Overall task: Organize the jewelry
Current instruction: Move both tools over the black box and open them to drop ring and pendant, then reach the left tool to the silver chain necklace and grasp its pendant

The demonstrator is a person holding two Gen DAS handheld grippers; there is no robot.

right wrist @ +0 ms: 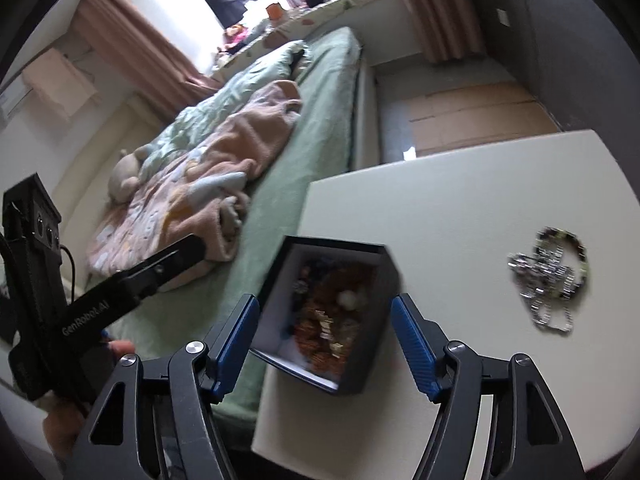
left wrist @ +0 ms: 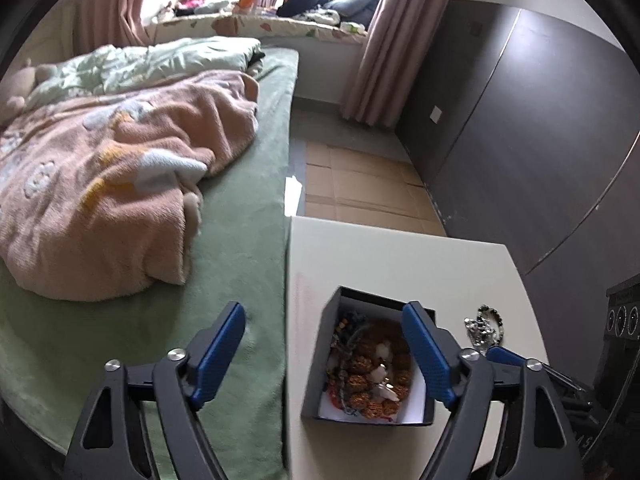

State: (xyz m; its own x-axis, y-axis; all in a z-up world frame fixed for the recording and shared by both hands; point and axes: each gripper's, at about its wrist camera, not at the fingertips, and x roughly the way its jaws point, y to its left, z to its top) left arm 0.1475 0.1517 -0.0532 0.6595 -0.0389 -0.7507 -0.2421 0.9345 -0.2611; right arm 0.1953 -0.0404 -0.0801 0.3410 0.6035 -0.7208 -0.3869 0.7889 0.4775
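With the black box (left wrist: 332,364) as the landmark, the far left of both wrist views is taken by a bed with a green sheet (left wrist: 224,264), on which a rumpled pink blanket (left wrist: 108,196) lies well apart from the box. Nearer in, the left gripper (left wrist: 324,354) hangs with its blue-padded fingers (left wrist: 218,356) spread wide; one finger is over the green sheet to the left of the box and the other is in front of the box's right side, and nothing is pinched between them. The right wrist view shows that same tool from the side, to the left of the box, with a hand (right wrist: 120,348) around its dark handle. The box itself sits open at the left edge of a white table (left wrist: 400,264), just beside the bed, and it is filled with a jumble of orange-brown beaded pieces (left wrist: 372,380) and other small jewelry too blurred to sort out. The right gripper (right wrist: 324,344) is also spread wide and empty, its pads either side of the box in that view without pressing on it; whether they are level with the box or above it cannot be told. To the right of the box, apart from it on the bare tabletop, lies a loose tangle of silver chain and a dark beaded bracelet (right wrist: 552,272).
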